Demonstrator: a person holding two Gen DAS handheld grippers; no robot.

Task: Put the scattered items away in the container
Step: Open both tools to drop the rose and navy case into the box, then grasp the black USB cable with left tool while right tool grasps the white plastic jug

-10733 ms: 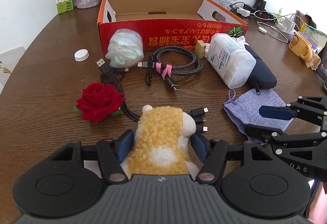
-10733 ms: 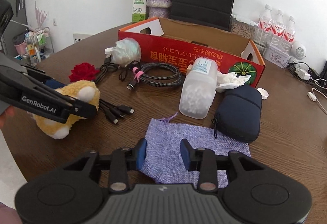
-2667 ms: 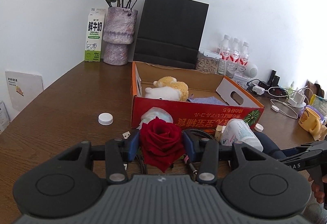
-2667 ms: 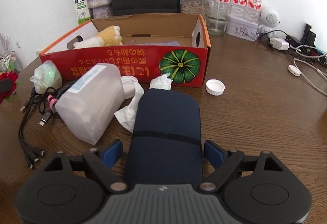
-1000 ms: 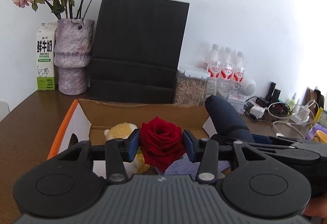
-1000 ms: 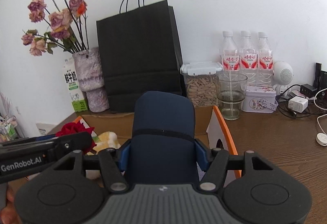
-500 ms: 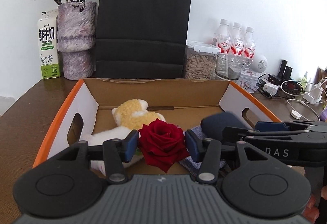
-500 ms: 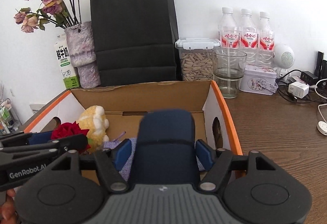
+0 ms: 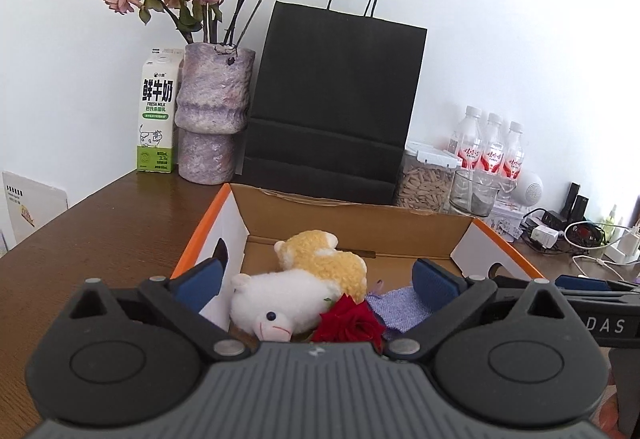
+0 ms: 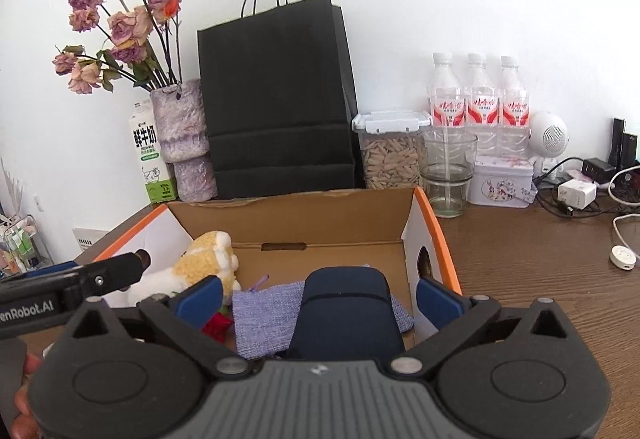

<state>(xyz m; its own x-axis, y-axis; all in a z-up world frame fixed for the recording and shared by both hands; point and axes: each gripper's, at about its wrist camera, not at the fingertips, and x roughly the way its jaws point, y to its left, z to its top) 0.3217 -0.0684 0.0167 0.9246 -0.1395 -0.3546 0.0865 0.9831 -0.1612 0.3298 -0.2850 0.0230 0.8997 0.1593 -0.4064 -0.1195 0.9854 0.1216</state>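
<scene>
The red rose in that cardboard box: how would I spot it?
Find the open orange-rimmed cardboard box before the black paper bag. Near its front wall, the red fabric rose lies between a white-and-yellow plush toy and a lilac cloth pouch, the only deep red thing there.

The milk carton (image 9: pixel 157 117) left of the vase (image 9: pixel 212 111) reads "鲜牛奶 FRESH MILK 3.3". The right tongs (image 9: pixel 596 323) show "DAS"; the left tongs (image 10: pixel 60 303) show "enRobot.AI".

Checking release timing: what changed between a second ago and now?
Both jaws have just been opening. The left gripper let go of the red rose, the right gripper let go of the navy pouch; both now lie in the box. Plush toy and lilac bag unchanged.
</scene>
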